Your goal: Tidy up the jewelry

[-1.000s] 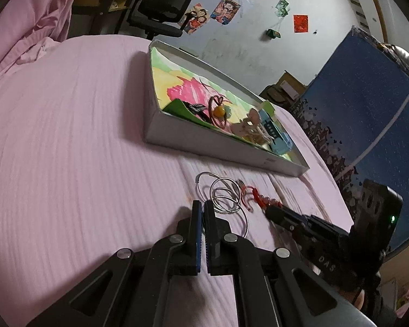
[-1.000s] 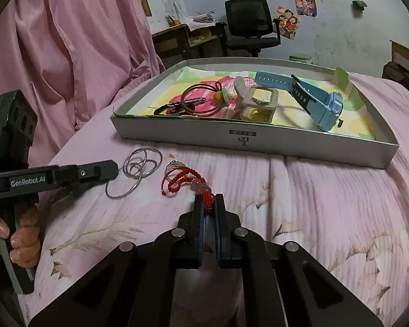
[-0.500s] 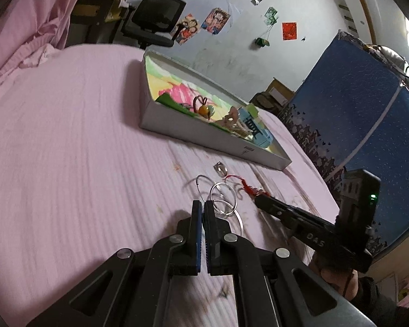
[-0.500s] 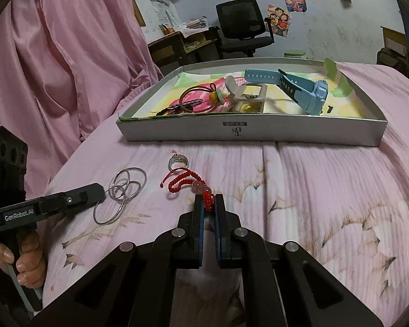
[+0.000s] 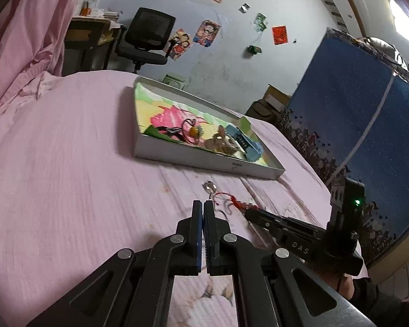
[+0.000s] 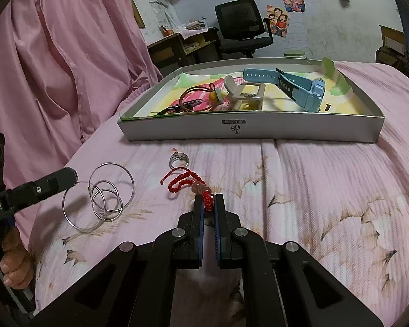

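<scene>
Jewelry is split between the bed [image 6: 327, 185] and the shallow grey box [image 6: 248, 130] at its far side: a blue watch [image 6: 300, 87], a brown cord loop [image 6: 196, 98] and a pale clip [image 6: 245, 92] already lie in the box, while 3 pieces remain on the pink sheet. The right gripper [image 6: 208, 204] is closed on the near end of the red beaded bracelet [image 6: 188, 182], whose braided loop trails away on the sheet toward the box. The left gripper [image 5: 203, 209] is fully closed too; the linked silver bangles [image 6: 103, 199] sit right at its tip, yet whether a wire is pinched between the pads cannot be told. Over the last second the left gripper has drawn back and lifted, the box now looking farther off in its view, and the bangles have shifted left with it, uncovering a small silver ring [image 6: 178, 159] between the bracelet and the box. That suggests both pieces are gripped and ready to carry to the box, with the ring left for a later pass.
</scene>
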Available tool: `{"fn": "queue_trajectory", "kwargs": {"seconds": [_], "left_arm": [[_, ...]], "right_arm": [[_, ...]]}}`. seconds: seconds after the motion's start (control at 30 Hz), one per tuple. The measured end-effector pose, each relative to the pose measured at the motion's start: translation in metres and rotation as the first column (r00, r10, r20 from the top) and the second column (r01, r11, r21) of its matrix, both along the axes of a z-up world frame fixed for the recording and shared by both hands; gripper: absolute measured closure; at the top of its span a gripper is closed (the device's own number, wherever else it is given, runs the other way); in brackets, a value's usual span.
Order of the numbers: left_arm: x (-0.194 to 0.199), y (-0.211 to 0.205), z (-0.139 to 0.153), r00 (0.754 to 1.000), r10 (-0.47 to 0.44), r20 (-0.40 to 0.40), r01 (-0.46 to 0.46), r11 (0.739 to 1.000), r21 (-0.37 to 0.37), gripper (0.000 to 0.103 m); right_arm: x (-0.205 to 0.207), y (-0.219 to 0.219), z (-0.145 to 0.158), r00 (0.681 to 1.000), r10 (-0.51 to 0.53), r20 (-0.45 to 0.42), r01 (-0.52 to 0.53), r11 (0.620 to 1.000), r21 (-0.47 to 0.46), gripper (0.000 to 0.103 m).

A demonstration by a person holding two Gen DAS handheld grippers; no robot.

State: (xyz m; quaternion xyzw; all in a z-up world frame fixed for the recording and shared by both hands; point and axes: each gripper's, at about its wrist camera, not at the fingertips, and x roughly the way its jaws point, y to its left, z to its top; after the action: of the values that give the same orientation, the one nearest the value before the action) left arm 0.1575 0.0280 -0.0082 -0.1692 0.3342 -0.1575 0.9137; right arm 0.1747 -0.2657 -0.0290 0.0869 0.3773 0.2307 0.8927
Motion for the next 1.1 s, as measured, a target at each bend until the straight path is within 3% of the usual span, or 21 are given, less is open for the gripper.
{"fn": "queue_trajectory", "kwargs": {"seconds": [0.3,0.53,0.77,0.87,1.0,1.1], "left_arm": [[-0.008,0.019,0.005,0.999,0.035,0.006,-0.035,0.999,-0.024,0.101],[-0.008,0.022,-0.022,0.993,0.008,-0.116,-0.01,1.0,-0.017,0.101],[-0.007,0.026,-0.03,0.985,-0.01,-0.175,0.001,0.999,-0.048,0.1],[-0.001,0.023,-0.029,0.981,-0.021,-0.195,0.012,0.999,-0.045,0.094],[0.005,0.014,-0.026,0.979,-0.059,-0.196,0.054,0.998,-0.029,0.067],[0.008,0.003,-0.025,0.978,-0.059,-0.199,0.07,0.996,0.049,0.067]], "right_arm": [[0.0,-0.001,-0.001,1.0,-0.001,-0.001,0.001,1.0,0.004,0.097],[-0.011,0.002,0.012,0.997,0.023,0.068,-0.023,1.0,0.008,0.097],[-0.022,0.007,0.024,0.993,0.045,0.109,-0.047,0.999,0.015,0.097],[-0.021,0.006,0.023,0.994,0.042,0.105,-0.044,0.999,0.021,0.097],[-0.021,0.006,0.022,0.994,0.044,0.104,-0.047,0.999,0.02,0.097],[-0.02,0.007,0.022,0.994,0.046,0.103,-0.048,0.999,0.02,0.097]]}}
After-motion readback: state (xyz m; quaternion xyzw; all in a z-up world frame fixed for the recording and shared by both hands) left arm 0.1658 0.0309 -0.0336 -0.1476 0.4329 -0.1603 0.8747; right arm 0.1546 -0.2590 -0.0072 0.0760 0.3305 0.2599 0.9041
